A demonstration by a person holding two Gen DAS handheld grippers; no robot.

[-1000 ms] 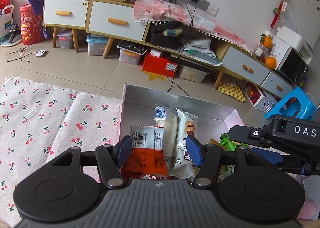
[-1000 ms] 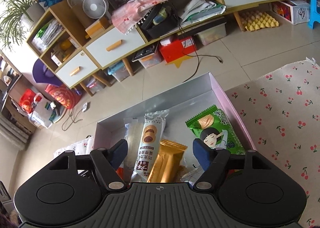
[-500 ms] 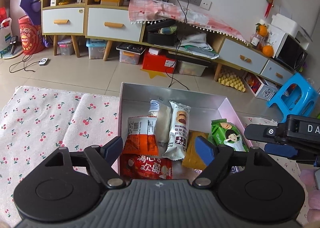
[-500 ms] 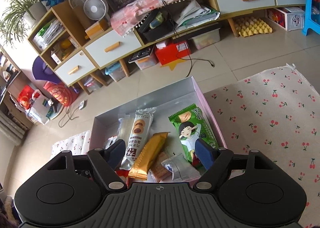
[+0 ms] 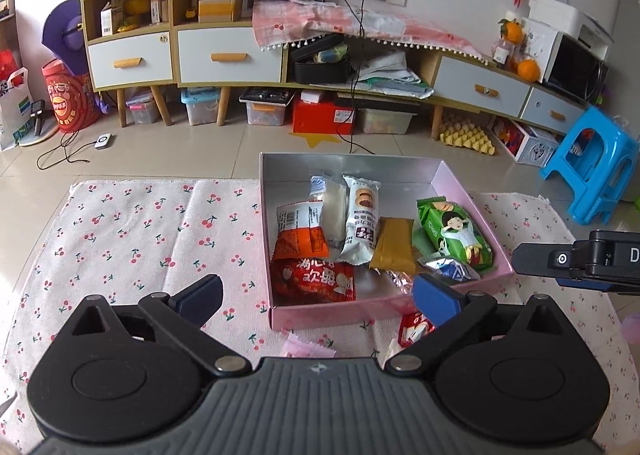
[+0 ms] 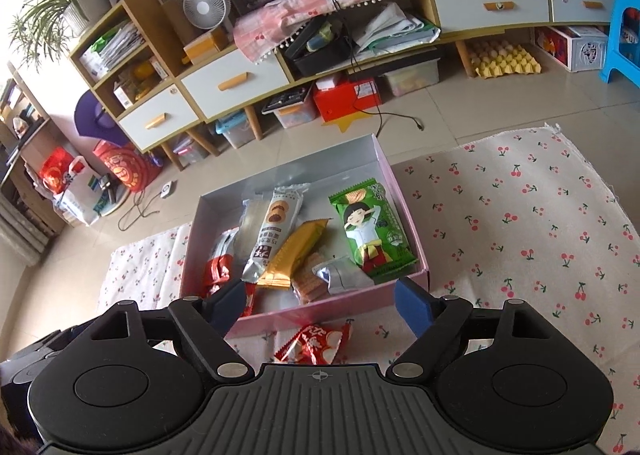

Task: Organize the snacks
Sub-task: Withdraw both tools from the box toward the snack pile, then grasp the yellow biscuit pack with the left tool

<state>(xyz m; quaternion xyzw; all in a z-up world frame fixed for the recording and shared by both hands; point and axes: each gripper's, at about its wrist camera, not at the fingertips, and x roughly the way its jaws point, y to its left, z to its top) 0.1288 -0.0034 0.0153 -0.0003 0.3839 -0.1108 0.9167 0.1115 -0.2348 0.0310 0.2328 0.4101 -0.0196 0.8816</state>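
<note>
A pink box point(image 5: 384, 311) with a silver inside sits on the cherry-print cloth point(image 5: 140, 239). Inside it lie a green packet point(image 5: 456, 231), a gold bar point(image 5: 394, 245), a white biscuit packet point(image 5: 362, 223), an orange-and-white packet point(image 5: 302, 231), a red packet point(image 5: 312, 281) and a silver wrapper point(image 5: 448, 269). A small red-and-white packet point(image 6: 316, 341) and a pink packet point(image 5: 306, 349) lie on the cloth in front of the box. My left gripper point(image 5: 318, 297) hangs before the box point(image 6: 360, 301), jaws opening, nothing in them. My right gripper point(image 6: 320, 305) is likewise opening and holds nothing.
The cloth point(image 6: 520, 215) spreads to both sides of the box. Behind it are bare floor tiles point(image 5: 200, 151), a long low cabinet point(image 5: 224, 55) with bins under it, and a blue stool point(image 5: 592, 171) at the right. The right gripper's side point(image 5: 580, 263) shows at the left view's right edge.
Both grippers have drawn back and risen away from the box, so all of it now shows. Both pairs of jaws stand wider, the left one much wider.
</note>
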